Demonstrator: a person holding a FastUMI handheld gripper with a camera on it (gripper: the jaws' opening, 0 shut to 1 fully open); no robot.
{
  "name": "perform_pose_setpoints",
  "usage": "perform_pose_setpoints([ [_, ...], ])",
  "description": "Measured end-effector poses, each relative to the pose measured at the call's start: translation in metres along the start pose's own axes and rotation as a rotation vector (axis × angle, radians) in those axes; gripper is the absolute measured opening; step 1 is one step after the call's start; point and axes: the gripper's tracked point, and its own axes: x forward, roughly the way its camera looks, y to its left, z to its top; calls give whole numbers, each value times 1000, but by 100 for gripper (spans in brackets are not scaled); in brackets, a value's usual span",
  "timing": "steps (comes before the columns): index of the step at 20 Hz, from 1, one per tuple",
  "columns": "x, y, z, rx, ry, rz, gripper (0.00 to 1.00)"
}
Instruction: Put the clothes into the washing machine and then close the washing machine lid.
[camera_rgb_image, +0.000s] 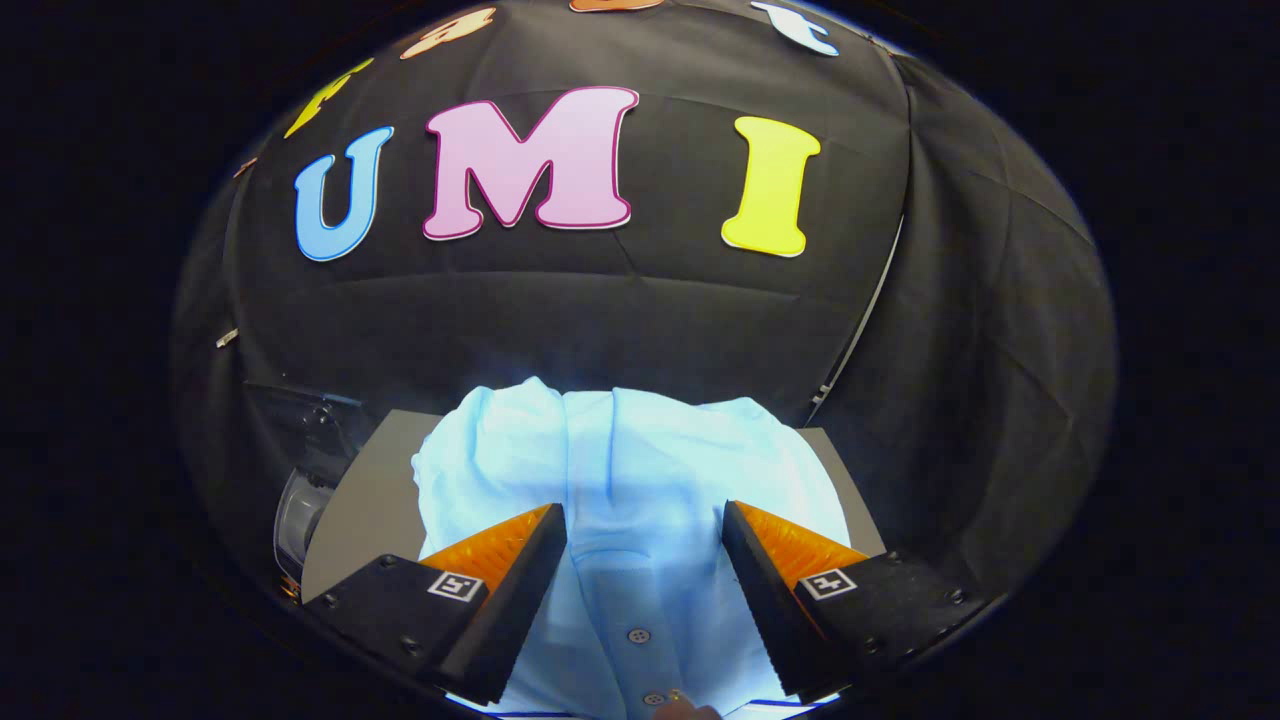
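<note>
Hand-held gripper (643, 520) seen from its own camera, pointing forward and tilted down. Its two fingers (520, 580) stand well apart, a wide gap between them, jaws spread and pressing on nothing. Toothed inner faces turned toward each other across the gap; each finger tapers from a broad base to a narrow tip. A square marker sits on each finger base. Both fingertips level with one another, neither leading. At the near end of the gap, a small part of a fingertip (685, 711) shows.
</note>
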Motion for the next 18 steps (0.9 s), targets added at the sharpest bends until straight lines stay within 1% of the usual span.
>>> perform_pose_setpoints([
  [3,4,1,-7,22,42,18,99],
  [6,7,0,-11,104,80,47,99],
  [8,8,-1,-12,99,91,44,100],
  [9,9,2,-10,83,94,54,98],
  [10,8,11,-11,83,102,87,87],
  [12,8,19,-11,123,116,129,53],
  [14,9,19,-10,129,113,143,19],
  [16,7,19,-9,106,87,134,19],
  [18,2,17,-10,42,63,102,19],
])
